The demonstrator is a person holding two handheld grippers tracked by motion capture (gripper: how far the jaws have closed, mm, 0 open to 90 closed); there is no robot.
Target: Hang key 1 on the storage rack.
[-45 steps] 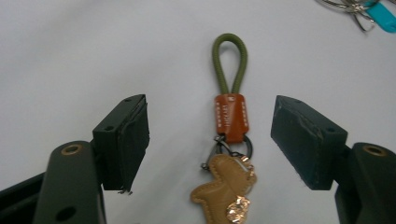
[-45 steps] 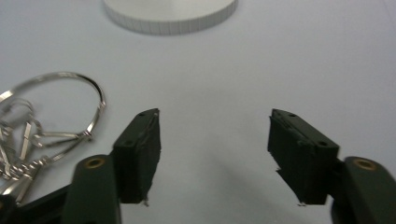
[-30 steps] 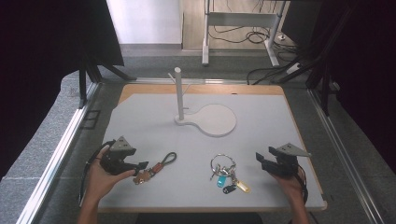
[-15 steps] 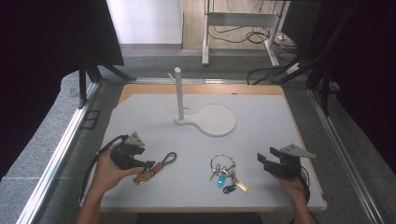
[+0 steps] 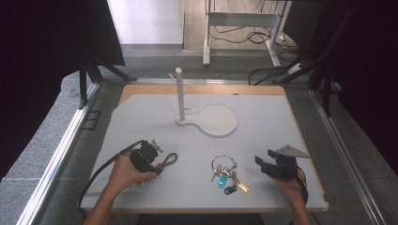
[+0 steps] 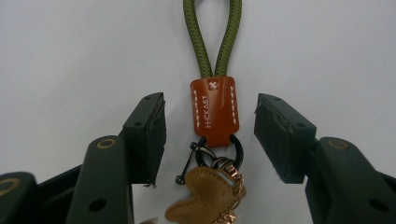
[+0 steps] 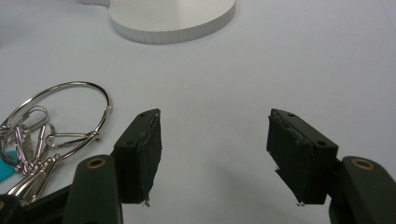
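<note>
A keychain with a green rope loop [image 6: 192, 42], an orange leather tab [image 6: 215, 112] and a tan charm lies on the white mat [image 5: 263, 126]. My left gripper [image 6: 210, 135] straddles the tab. Its jaws have just been closing, and a gap remains on each side of the tab, so no pad touches it. In the high view the left gripper [image 5: 157, 165] sits at the front left, with the rope loop [image 5: 170, 158] just beyond it. My right gripper [image 7: 215, 154] rests open on the mat at the front right [image 5: 260, 164], with nothing between its jaws.
A bunch of keys on a metal ring [image 5: 224, 168] lies between the two grippers, to the left in the right gripper view [image 7: 60, 116]. A white stand with an upright post [image 5: 179, 93] and round base [image 5: 213, 120] stands mid-table. Dark curtains flank the table.
The left gripper has moved right onto the rope keychain and its jaws stand narrower around the tab. The right gripper has stayed put.
</note>
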